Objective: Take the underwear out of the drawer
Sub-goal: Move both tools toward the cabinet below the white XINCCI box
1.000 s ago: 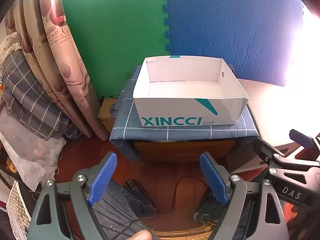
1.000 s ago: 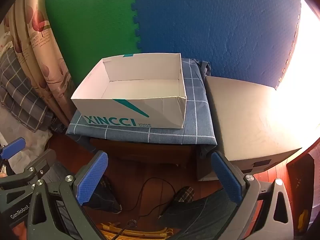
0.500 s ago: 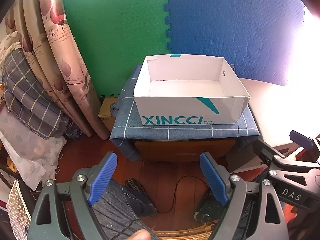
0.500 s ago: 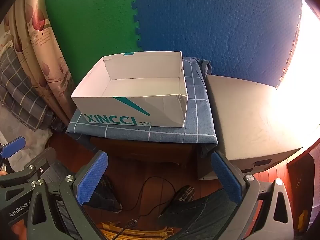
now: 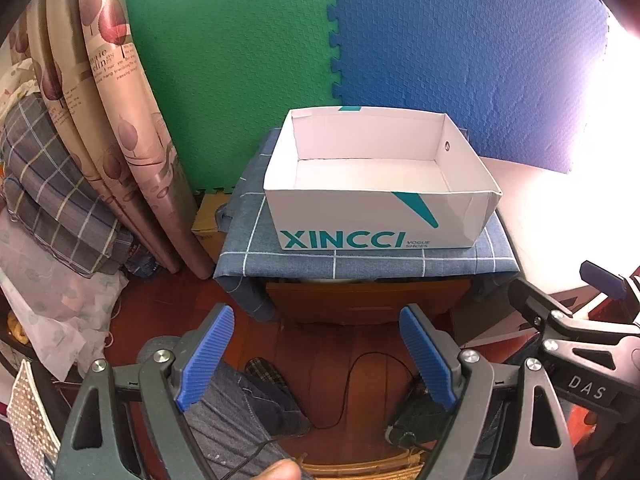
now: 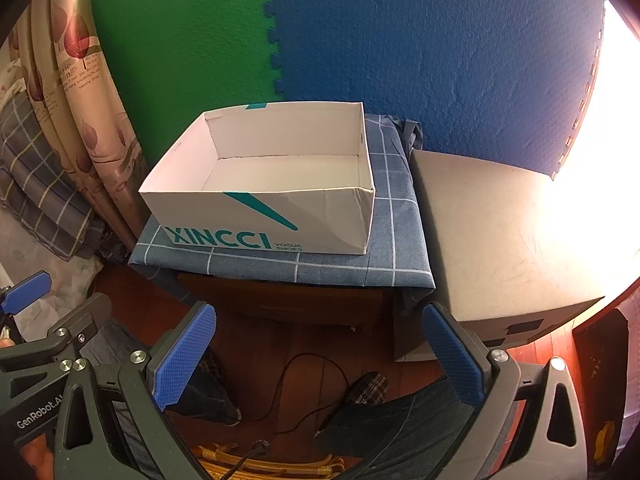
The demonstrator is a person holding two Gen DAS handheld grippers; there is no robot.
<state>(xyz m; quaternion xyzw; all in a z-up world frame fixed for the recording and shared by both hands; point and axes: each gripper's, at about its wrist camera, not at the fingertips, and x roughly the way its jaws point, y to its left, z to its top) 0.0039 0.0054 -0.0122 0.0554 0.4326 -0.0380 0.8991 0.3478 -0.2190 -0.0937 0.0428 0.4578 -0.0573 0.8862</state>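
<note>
No underwear shows in either view. The wooden cabinet's drawer front looks closed under a blue checked cloth. On the cloth stands an empty white XINCCI shoe box. My left gripper hangs open in front of and below the drawer, nothing between its blue pads. My right gripper is open too, at about the same distance. Each gripper's side shows in the other's view: the right gripper's side and the left gripper's side.
Flowered curtains and folded plaid bedding fill the left. A grey box stands right of the cabinet. Green and blue foam mats back the scene. A person's jeans, slippers and a black cable lie on the wooden floor.
</note>
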